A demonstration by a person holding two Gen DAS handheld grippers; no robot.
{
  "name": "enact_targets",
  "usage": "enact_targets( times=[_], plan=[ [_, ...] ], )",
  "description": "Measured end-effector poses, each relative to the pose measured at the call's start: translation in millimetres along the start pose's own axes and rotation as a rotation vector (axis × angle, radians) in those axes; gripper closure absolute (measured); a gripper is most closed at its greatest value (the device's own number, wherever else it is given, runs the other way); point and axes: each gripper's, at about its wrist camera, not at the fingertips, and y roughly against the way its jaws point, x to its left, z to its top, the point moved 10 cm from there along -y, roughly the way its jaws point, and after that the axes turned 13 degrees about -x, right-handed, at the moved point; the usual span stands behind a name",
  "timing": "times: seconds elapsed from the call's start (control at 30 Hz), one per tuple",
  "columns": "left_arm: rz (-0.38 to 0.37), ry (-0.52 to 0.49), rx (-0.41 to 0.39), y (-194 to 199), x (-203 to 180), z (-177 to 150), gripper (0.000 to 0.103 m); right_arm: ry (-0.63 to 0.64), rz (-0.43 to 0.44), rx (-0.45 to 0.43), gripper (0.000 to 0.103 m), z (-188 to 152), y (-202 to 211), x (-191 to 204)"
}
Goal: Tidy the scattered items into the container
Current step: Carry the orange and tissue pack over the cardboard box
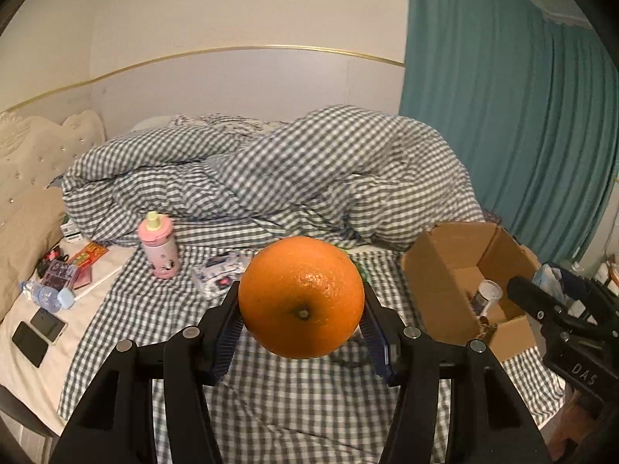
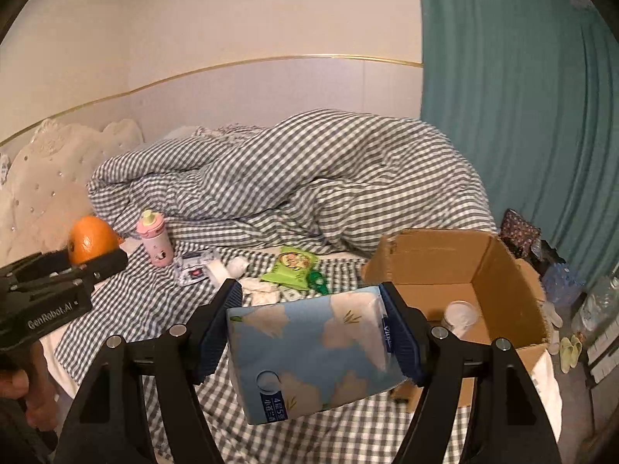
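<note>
My left gripper [image 1: 301, 309] is shut on an orange [image 1: 301, 297] and holds it above the checked bed sheet; it also shows at the left of the right wrist view [image 2: 93, 243]. My right gripper [image 2: 311, 328] is shut on a blue tissue pack [image 2: 309, 352] with white flowers, held just left of the open cardboard box [image 2: 510, 282]. The box [image 1: 437, 270] stands on the bed at the right and holds a small jar [image 2: 460, 315]. A pink bottle [image 1: 159, 247], a green snack packet [image 2: 292, 266] and small white packets [image 2: 193, 268] lie on the sheet.
A crumpled checked duvet [image 1: 271, 178] fills the back of the bed. Phones [image 1: 36, 332], a water bottle [image 1: 40, 294] and small boxes [image 1: 83, 257] lie at the bed's left side. A teal curtain [image 1: 503, 116] hangs at the right. Slippers [image 2: 568, 350] lie on the floor.
</note>
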Motion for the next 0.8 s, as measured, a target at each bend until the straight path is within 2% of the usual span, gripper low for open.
enact_targets(
  times=[0.5, 0.8],
  plan=[
    [-0.157, -0.065, -0.011, -23.6, -123.9, 7.6, 0.045, -0.051, -0.151, -0.003, 0.032, 0.2, 23.2, -107.2],
    [-0.218, -0.103, -0.006, -42.9, -184.6, 6.4, 0.045, -0.085, -0.212, 0.01, 0.032, -9.8, 22.4, -164.5]
  ],
)
